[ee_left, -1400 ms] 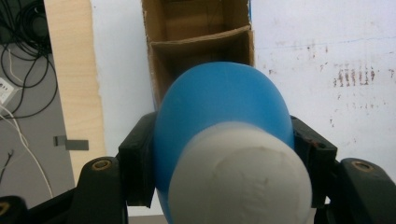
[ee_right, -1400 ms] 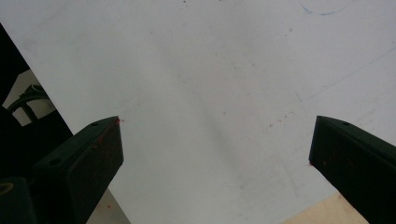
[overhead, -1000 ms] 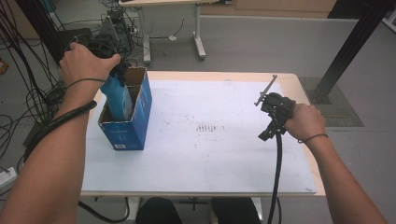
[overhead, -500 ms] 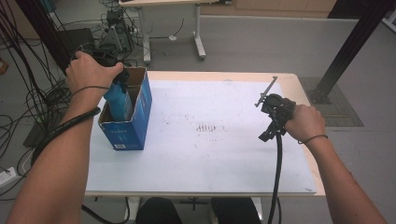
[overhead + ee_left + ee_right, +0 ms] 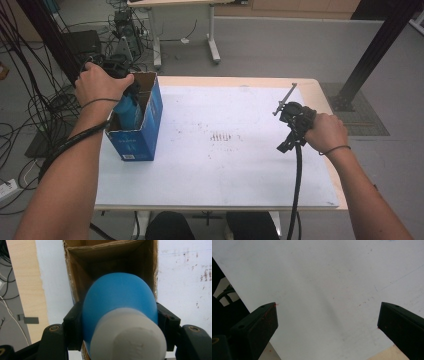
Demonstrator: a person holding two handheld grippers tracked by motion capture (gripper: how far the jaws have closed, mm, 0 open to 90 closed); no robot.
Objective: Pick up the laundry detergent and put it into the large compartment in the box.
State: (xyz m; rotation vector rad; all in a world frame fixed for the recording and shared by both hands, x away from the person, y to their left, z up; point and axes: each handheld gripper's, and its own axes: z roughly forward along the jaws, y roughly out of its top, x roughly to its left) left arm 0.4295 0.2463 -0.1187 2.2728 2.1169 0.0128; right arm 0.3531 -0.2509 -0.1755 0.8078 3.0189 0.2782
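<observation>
Left gripper (image 5: 117, 322) clamped a blue plastic bottle with white cap (image 5: 120, 315) above the open blue cardboard box (image 5: 150, 120); tilting risked snagging its rim.

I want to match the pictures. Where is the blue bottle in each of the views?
High view: the blue bottle stands at the left, inside the open cardboard box, under the left hand.
Left gripper view: centre and bottom, its white cap nearest the camera, clamped in the left claw.
Right gripper view: the bottle is not there.
Shared landmark: the white table mat.
</observation>
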